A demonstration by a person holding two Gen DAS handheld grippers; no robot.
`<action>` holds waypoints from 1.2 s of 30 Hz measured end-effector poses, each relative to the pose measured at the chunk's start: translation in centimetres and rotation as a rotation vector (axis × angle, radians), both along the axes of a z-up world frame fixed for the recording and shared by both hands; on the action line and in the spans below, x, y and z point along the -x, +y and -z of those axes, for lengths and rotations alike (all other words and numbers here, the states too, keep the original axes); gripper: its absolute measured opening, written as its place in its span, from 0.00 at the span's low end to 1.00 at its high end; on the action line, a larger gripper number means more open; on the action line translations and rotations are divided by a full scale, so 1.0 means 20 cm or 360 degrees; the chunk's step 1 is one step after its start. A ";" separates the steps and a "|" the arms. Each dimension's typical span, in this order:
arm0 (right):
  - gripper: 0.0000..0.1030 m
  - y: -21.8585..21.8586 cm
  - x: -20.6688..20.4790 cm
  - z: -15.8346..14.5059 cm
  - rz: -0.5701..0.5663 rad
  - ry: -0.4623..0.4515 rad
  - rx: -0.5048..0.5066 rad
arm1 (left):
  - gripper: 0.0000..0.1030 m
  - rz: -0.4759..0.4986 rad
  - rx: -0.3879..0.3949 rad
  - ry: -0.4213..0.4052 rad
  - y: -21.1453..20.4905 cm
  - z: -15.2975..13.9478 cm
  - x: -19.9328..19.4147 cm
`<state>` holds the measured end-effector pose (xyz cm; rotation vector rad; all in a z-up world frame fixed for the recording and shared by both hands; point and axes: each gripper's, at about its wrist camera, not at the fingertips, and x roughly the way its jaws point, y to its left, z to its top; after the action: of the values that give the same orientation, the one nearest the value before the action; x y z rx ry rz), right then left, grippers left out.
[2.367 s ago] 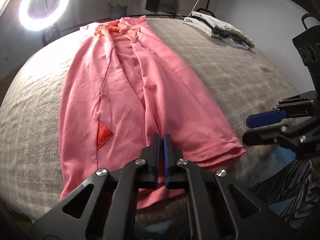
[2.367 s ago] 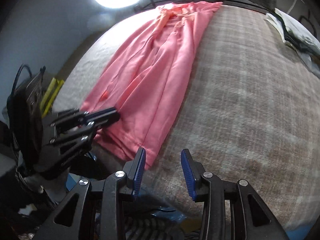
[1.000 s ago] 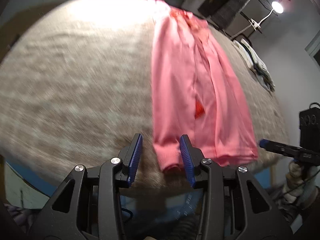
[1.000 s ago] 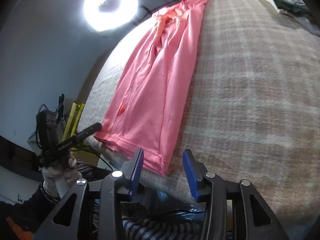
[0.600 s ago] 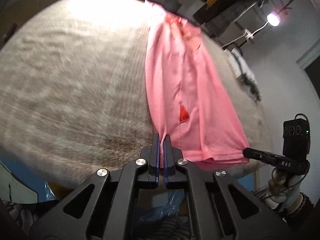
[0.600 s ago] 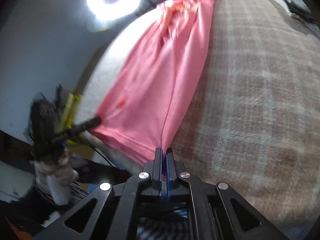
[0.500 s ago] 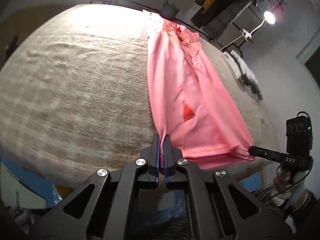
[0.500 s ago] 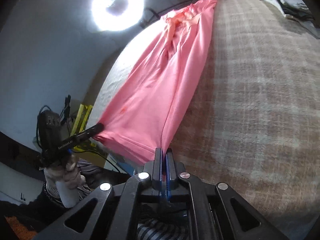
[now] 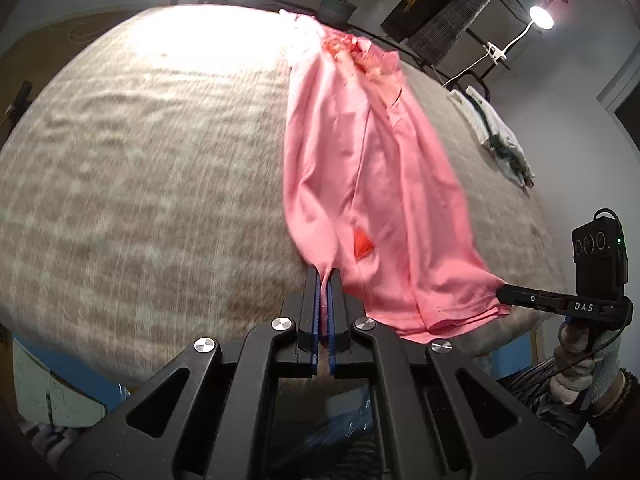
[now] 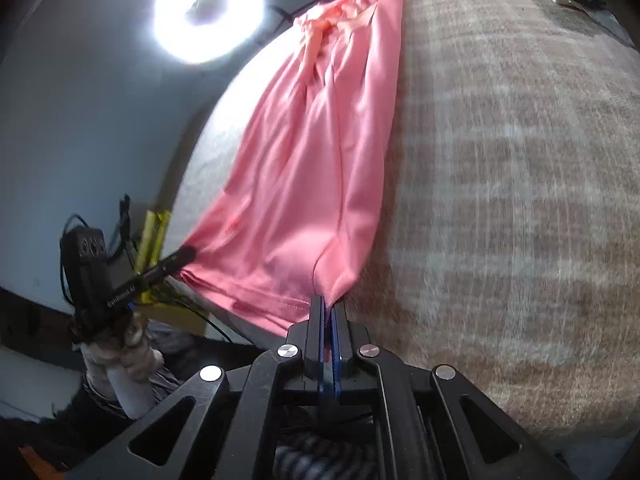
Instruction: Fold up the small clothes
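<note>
- Beige woven bedspread [image 9: 140, 184] covers the work surface; we use it as our landmark, with a ring light [image 10: 208, 16] beyond its far edge.
- We locate the pink garment [image 9: 376, 184] lying lengthwise on the bedspread, collar at the far edge and hem at the near edge.
- We hold the left gripper [image 9: 323, 300] clamped on one near hem corner, which is raised off the bedspread.
- We hold the right gripper [image 10: 329, 320] clamped on the other near hem corner, also raised.
- Risk: each pinch takes only a thin bunch of cloth at the fingertips; a sharp pull toward the collar could draw the fabric out of one jaw pair.
- Risk: uneven travel of the two grippers would skew the fold and misalign the hem with the collar.
- Risk: the layers folded along the middle could slide open while carried.
- Risk: drag on the bedspread could wrinkle the underside.
</note>
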<state>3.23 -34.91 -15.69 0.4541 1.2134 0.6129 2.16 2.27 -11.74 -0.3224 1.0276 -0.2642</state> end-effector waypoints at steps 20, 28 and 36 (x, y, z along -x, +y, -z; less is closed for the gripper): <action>0.00 -0.05 -0.51 -0.21 0.0175 -0.0070 -0.0110 | 0.00 -0.0031 0.0021 -0.0041 0.00 -0.15 -0.62; 0.00 -0.07 -0.78 -0.19 0.0299 -0.0070 -0.0142 | 0.00 -0.0031 -0.0050 -0.0011 -0.04 -0.09 -0.91; 0.00 -0.08 -0.96 -0.12 0.0342 -0.0028 -0.0135 | 0.00 -0.0048 -0.0067 0.0032 -0.06 -0.01 -1.07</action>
<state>22.51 -36.46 -13.24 0.6401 1.1072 0.4838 23.60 0.98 -11.54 -0.3028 1.0459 -0.2125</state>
